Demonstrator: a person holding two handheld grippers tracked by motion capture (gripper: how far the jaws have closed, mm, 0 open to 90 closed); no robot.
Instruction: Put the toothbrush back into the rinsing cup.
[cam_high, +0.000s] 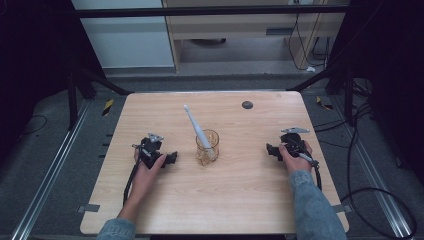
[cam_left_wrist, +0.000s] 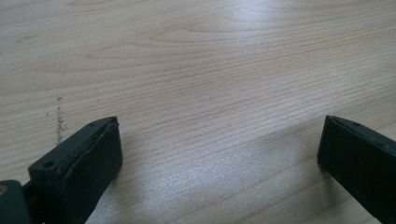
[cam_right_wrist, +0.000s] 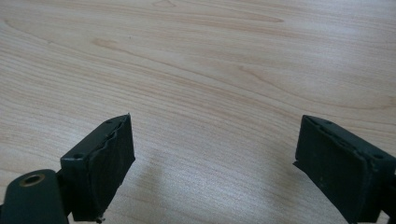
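At the middle of the high view an amber glass cup (cam_high: 207, 146) stands upright on the wooden bench (cam_high: 235, 200), and a white toothbrush (cam_high: 196, 127) leans in it, its lower end inside the cup and its long handle slanting toward the upper left of the frame. Judging by how things lie, the work looks close to finished or at a pause: the toothbrush is already set in the cup and nothing is being carried.

The left claw (cam_high: 172, 158) rests on the bench at the centre left of the frame, just left of the cup and apart from it. In the left gripper view its jaws stand spread wide with bare wood grain between them. The right claw (cam_high: 270, 150) sits at the centre right, farther from the cup. In the right gripper view its jaws are likewise spread, with nothing between them.

What is left, if anything, is small; perhaps only drawing the hands back.

Little else is on the bench: a small dark round spot (cam_high: 247, 104) near its far edge, well apart from the cup. Nothing lies between either claw and the cup.
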